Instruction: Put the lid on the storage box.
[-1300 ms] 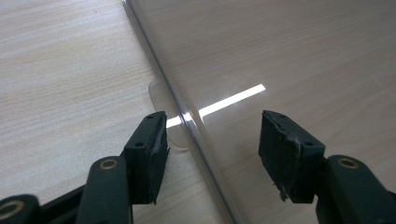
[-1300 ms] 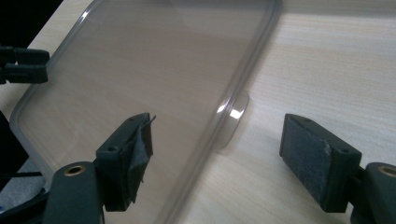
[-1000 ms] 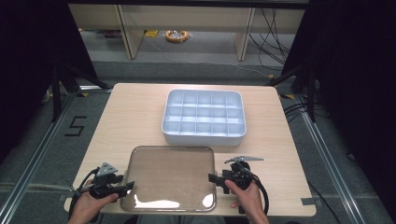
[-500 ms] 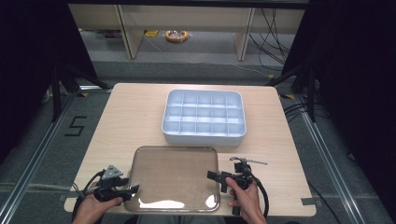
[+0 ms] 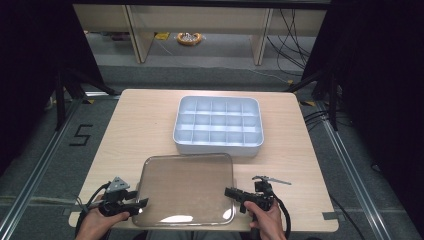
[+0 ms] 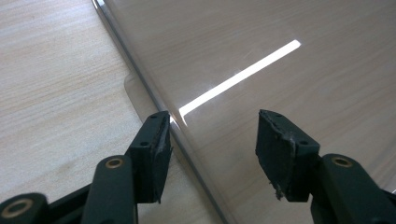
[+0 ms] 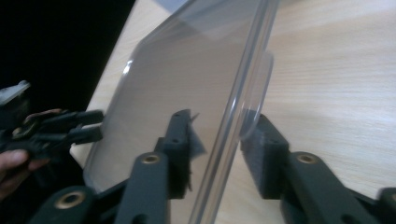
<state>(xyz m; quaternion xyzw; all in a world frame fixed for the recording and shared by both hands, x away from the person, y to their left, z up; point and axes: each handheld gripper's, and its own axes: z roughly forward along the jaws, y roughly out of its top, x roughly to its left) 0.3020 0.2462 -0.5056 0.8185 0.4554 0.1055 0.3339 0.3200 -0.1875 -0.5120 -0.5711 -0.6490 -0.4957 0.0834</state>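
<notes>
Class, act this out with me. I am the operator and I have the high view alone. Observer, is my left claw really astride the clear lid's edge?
Observer: Yes. In the left gripper view the left claw stands open, with the rim of the clear lid between its pads.
Operator: And the right claw?
Observer: The right claw has just been closing with the rim between its pads. The outer pad meets a small tab, but I cannot tell whether the inner one presses.
Operator: Is there a tab on the left too?
Observer: Yes, a second tab juts out just ahead of that claw.
</notes>
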